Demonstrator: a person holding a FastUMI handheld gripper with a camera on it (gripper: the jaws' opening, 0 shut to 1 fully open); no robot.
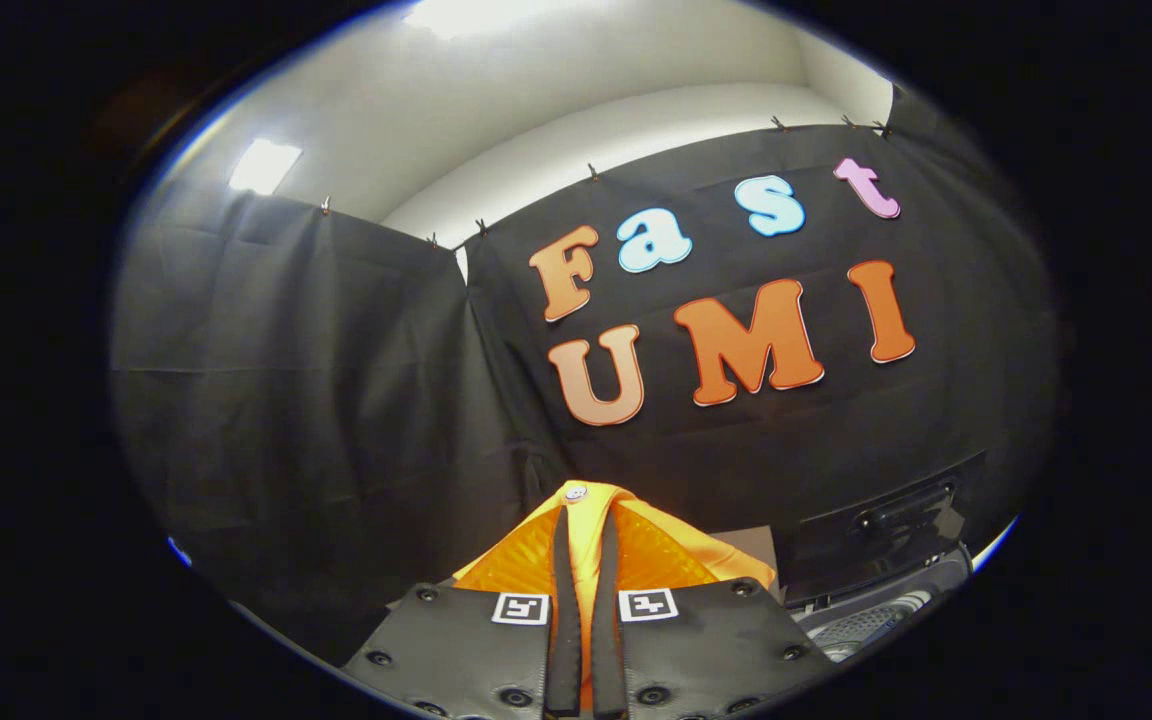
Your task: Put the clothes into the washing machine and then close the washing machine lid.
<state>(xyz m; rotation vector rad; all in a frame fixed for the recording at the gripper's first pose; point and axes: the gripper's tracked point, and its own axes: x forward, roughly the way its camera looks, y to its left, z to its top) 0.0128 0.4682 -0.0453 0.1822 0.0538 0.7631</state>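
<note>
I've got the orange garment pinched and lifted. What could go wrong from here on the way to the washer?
1. The gripper is shut on the orange garment by a narrow fold only; it could slip out mid-carry.
2. The cloth drapes loose on both sides of the fingers and might snag on the washing machine, low to the right, or hang over its rim.

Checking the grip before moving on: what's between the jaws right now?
Gripper view: the orange garment lies pinched between the gripper's nearly closed jaws, bunched up around both, its button at their tips.
</note>
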